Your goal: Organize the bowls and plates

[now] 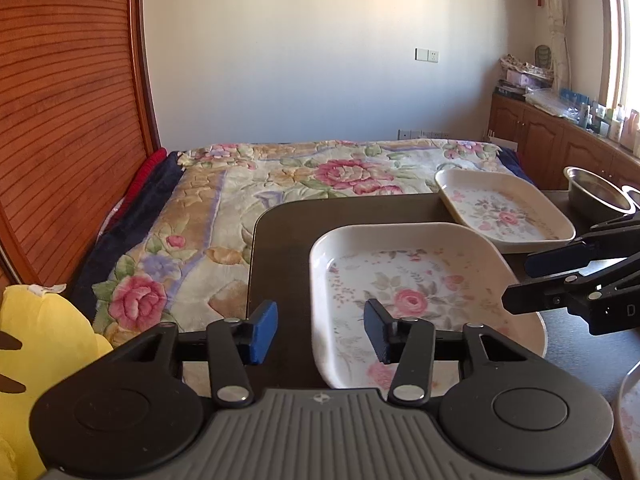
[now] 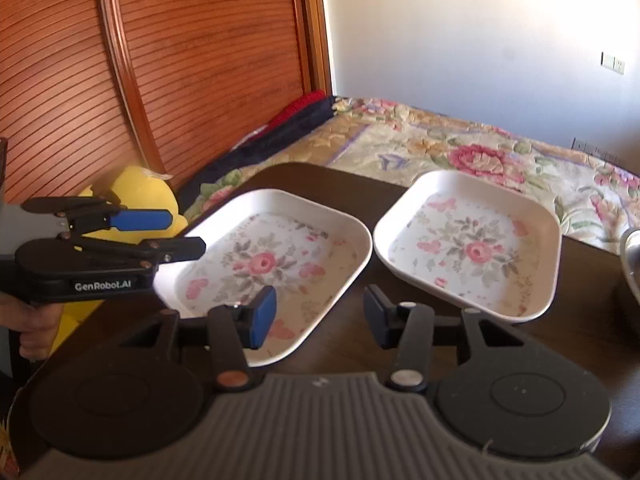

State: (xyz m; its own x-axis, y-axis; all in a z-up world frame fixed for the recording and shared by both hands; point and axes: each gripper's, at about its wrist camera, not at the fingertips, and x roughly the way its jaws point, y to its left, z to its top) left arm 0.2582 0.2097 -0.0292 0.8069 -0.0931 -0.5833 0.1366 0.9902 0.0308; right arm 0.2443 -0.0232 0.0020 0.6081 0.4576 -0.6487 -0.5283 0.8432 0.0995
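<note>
Two floral plates [image 2: 276, 256] [image 2: 476, 240] — metal bowl [image 1: 596, 192] beside

Beside the near floral plate [image 1: 420, 300], another plate [image 1: 630, 420] is cut off by the left wrist view's right edge, only a rim sliver showing. Beyond that near plate, a metal bowl [image 1: 596, 192] has its right side hidden behind a second bowl rim [image 1: 633, 194], itself cropped. In the right wrist view, the left gripper [image 2: 176, 232] covers the near plate's left corner.
</note>
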